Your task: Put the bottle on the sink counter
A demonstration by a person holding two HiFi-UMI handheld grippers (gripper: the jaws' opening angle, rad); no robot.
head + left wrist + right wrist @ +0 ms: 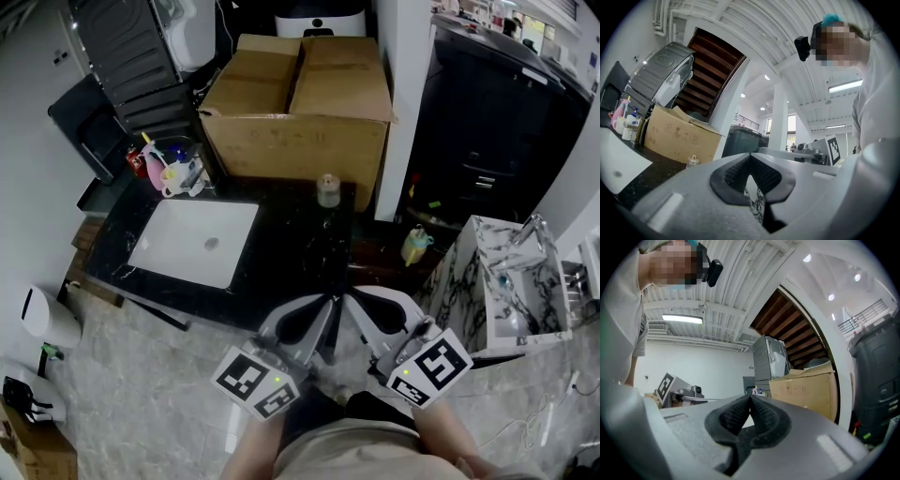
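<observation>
A small clear bottle (327, 190) with a pale cap stands upright on the black sink counter (291, 253), right of the white basin (197, 242) and in front of a cardboard box. The left gripper view shows the bottle (693, 161) far ahead. My left gripper (328, 302) and right gripper (352, 298) hover side by side close to my body, in front of the counter's near edge. Both are well short of the bottle. Each has its jaws pressed together with nothing between them, as seen in the left gripper (750, 154) and right gripper (750, 397) views.
A large cardboard box (300, 98) stands behind the counter. Several cups and toiletries (169, 167) cluster at the counter's back left. A marbled stand with a tap (511, 281) is at the right, a yellow-green item (417, 246) lies on the floor, and a white bin (47, 319) stands left.
</observation>
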